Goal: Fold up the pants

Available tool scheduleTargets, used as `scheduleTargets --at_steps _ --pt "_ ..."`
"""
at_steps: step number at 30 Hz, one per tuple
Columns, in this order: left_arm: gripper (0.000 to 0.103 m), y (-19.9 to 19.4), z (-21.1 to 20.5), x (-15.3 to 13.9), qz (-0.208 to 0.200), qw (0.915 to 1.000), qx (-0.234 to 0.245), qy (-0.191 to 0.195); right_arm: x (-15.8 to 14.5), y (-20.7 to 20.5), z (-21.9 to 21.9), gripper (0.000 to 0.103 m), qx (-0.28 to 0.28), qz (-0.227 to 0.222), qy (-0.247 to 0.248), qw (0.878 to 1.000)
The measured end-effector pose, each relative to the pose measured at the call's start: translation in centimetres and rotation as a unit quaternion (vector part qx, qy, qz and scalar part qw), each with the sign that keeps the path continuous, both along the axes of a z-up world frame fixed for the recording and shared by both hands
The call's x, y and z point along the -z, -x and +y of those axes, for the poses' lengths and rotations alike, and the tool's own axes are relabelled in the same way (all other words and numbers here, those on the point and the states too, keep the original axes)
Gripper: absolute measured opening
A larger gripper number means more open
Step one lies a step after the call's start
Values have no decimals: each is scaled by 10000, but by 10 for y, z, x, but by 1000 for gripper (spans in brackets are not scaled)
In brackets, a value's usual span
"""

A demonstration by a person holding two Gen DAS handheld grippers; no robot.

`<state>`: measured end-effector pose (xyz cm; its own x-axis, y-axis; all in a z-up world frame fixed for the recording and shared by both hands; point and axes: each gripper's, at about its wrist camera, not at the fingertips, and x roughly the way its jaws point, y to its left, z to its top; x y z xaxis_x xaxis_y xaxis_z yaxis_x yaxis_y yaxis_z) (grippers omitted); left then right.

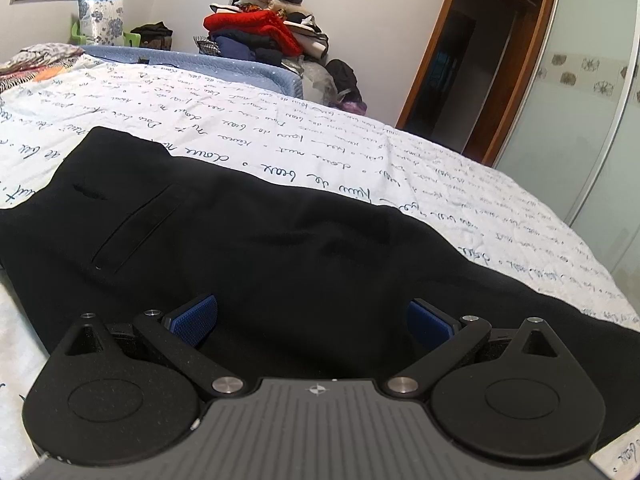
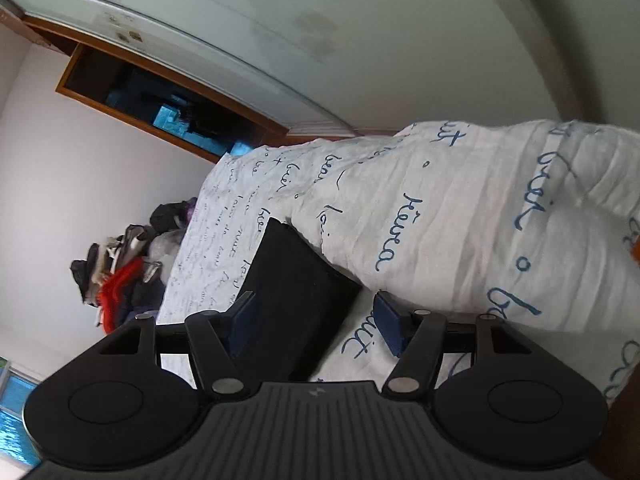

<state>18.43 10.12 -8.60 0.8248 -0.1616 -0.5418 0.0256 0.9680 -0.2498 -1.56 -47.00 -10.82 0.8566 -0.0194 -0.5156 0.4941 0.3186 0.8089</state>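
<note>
The pants (image 1: pixel 248 248) are lying flat on the bed (image 1: pixel 460 184), waist end toward the left in the left wrist view. The left gripper (image 1: pixel 312 322) is hovering just over their near edge. Behind the bed, a clothes pile (image 1: pixel 272 28) is sitting against the wall (doorway (image 1: pixel 452 80) to its right).

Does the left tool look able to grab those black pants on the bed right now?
Probably yes. The left tool is open right over the black fabric pants, which lie flat on the white script-printed bedspread, with nothing between them.
</note>
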Motion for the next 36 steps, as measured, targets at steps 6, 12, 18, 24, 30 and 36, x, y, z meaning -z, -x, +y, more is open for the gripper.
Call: scheduleTargets --at_steps 6,12,18,24,30,36 --pt "102 1 0 0 -7 10000 -9 6 -5 -3 -13 81 0 -189 -38 9998" --pt "102 1 -1 0 1 10000 -19 -46 -5 13 -14 76 -26 -514 155 9986" --pt "102 1 -4 -1 33 9999 -26 -159 16 22 -19 40 132 -787 -590 9951" --pt "102 0 -7 -1 57 9997 -33 -248 8 4 -12 37 152 -470 -233 9985" --pt "101 -1 -14 -9 195 9987 -82 -459 19 -2 -11 9 335 -521 -132 9980" --pt "102 0 -71 -70 -109 9957 916 92 11 -1 -1 9 236 -613 550 9963"
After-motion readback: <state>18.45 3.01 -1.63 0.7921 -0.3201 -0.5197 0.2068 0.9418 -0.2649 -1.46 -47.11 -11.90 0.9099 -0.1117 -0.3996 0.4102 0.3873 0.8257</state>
